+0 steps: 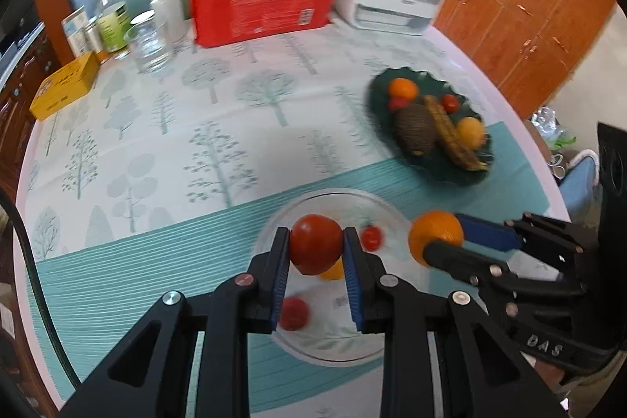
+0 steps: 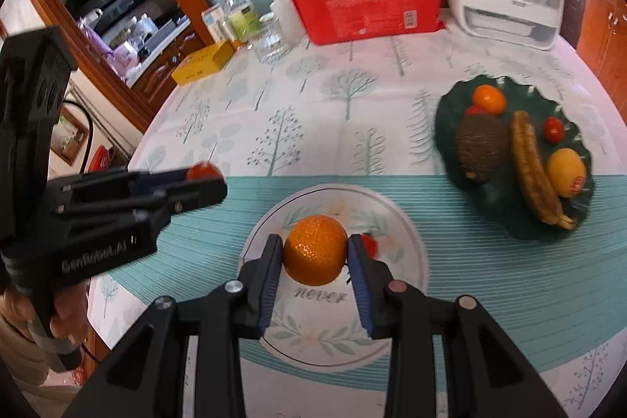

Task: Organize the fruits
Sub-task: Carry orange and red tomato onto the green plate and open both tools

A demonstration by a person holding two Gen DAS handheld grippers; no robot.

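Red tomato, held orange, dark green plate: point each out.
red tomato (image 1: 315, 248), left wrist view, middle of its front skin.
held orange (image 2: 315, 248), right wrist view, middle of its peel.
dark green plate (image 2: 450, 108), right wrist view, bare left rim.

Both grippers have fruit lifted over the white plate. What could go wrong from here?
1. The tomato is pinched only at its sides by the left gripper; it might slip out.
2. The right gripper with the orange is close beside; they could bump.
3. The green plate is crowded; added fruit may roll off.
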